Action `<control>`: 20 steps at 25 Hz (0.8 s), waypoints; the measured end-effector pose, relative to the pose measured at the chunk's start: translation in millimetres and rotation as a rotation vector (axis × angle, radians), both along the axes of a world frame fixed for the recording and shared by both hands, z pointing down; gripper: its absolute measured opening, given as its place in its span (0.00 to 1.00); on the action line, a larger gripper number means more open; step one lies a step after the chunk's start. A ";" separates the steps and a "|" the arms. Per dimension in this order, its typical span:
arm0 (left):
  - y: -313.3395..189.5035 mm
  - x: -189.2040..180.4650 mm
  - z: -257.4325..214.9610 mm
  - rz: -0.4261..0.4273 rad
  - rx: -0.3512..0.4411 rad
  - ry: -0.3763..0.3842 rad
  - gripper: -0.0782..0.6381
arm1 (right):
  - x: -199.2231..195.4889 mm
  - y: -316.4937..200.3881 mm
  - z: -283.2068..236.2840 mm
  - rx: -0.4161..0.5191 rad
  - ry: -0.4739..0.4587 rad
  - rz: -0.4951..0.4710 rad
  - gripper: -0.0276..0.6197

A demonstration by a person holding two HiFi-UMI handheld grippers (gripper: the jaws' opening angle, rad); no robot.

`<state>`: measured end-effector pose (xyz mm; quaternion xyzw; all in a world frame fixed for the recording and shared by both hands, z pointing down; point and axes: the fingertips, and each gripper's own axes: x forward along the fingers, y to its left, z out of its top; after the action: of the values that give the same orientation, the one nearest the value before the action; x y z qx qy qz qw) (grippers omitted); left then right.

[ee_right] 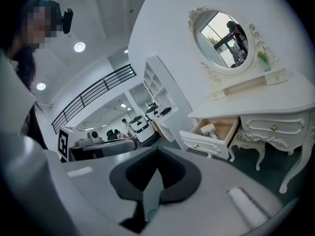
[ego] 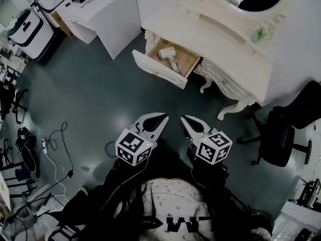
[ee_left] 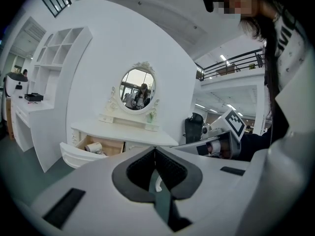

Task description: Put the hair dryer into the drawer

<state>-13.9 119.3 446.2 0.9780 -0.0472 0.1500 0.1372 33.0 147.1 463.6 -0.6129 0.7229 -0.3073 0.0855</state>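
A white hair dryer [ego: 168, 55] with a short round barrel and a slim handle lies on its side inside the open drawer [ego: 186, 59] of a cream-white carved dressing table [ego: 215, 39]. It rests on the drawer's pale wooden floor, toward the left end, with its handle angled toward the drawer's white, knobbed front panel [ego: 158, 70]. The drawer is pulled well out over the dark grey floor [ego: 90, 89]. Above the table stands an oval mirror in an ornate white frame [ego: 253, 4], and a small green item [ego: 260, 34] sits on the tabletop at the far right.

Well apart from the table, on the near side, a person holds the left gripper [ego: 159, 120] and the right gripper [ego: 188, 122] side by side, both aimed toward the drawer. Each has its jaws pressed together at the tips, with nothing caught between them. A black office chair [ego: 281, 129] stands to the right, and black and white cables [ego: 55, 149] trail across the floor at the left.
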 end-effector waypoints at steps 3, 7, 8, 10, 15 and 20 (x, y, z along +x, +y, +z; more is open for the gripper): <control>20.2 0.8 1.1 -0.004 0.004 -0.001 0.11 | -2.6 21.9 1.4 -0.003 0.013 -0.015 0.06; 47.5 3.6 3.4 0.000 0.008 0.000 0.11 | -3.4 48.9 3.0 -0.003 0.033 -0.030 0.06; 54.0 4.6 4.1 0.003 0.011 -0.001 0.11 | -2.9 54.8 3.8 -0.002 0.036 -0.032 0.06; 65.0 6.6 5.8 0.010 0.016 -0.004 0.11 | -1.8 64.8 5.6 -0.001 0.039 -0.033 0.06; 76.2 10.0 4.7 0.018 0.030 -0.002 0.11 | -2.1 77.5 6.1 0.003 0.053 -0.041 0.06; 83.2 13.6 1.0 0.026 0.045 0.003 0.11 | 0.4 83.5 0.3 0.023 0.064 -0.038 0.06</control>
<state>-0.3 202.5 447.3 0.9816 -0.0375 0.1491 0.1134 33.4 230.6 463.9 -0.6073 0.7404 -0.2809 0.0634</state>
